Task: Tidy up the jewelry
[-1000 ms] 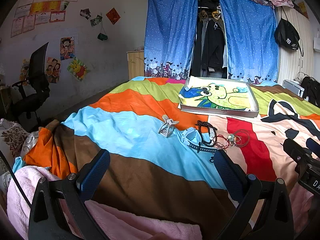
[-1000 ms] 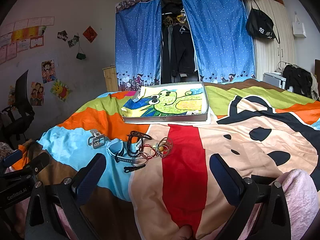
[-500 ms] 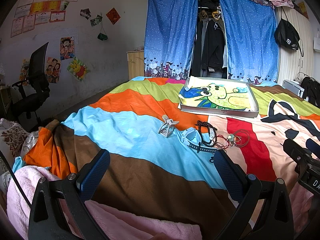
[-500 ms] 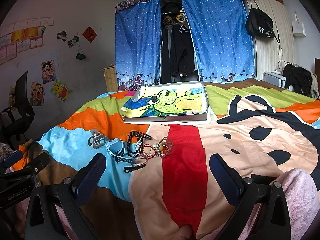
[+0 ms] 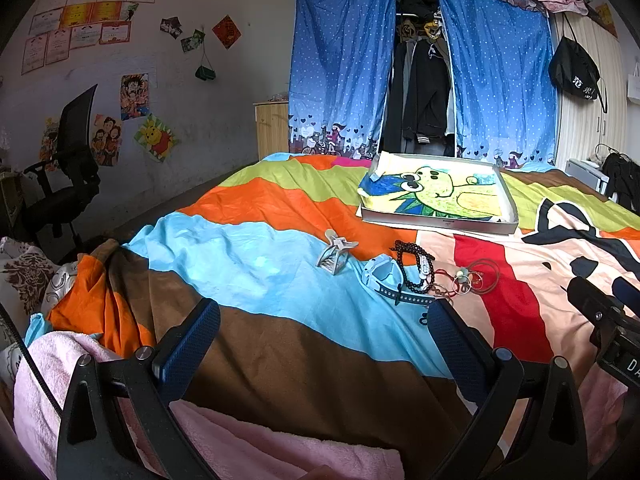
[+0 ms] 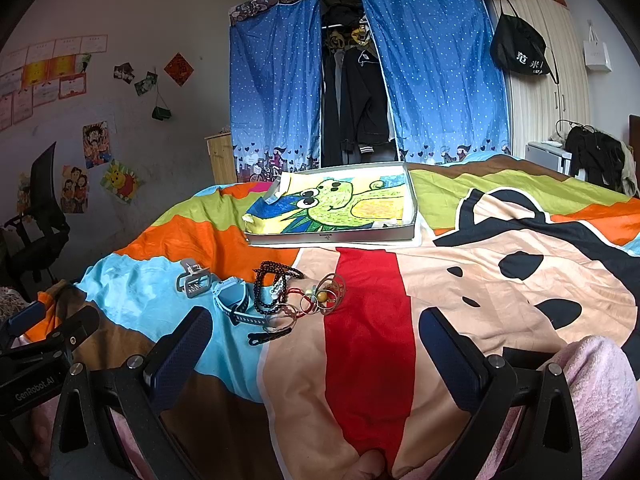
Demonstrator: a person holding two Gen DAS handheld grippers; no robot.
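you have a soft matt cloth bedspread [image 6: 500,292] under glossy dark beads [image 6: 268,284], a smooth pale plastic hair clip [image 5: 336,254] and thin shiny bangles [image 6: 324,292]. the tray [image 6: 332,236] looks like matt grey metal lined with crayoned paper. your gripper pads [image 5: 188,344] are dimpled blue rubber.

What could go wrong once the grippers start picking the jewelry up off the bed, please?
The black bead bracelet, thin rings and blue watch lie overlapping, so lifting one may drag the others. The soft, wrinkled blanket could get pinched along with a thin ring. The tray lies beyond the pile, so a loosely held piece might drop during the carry.
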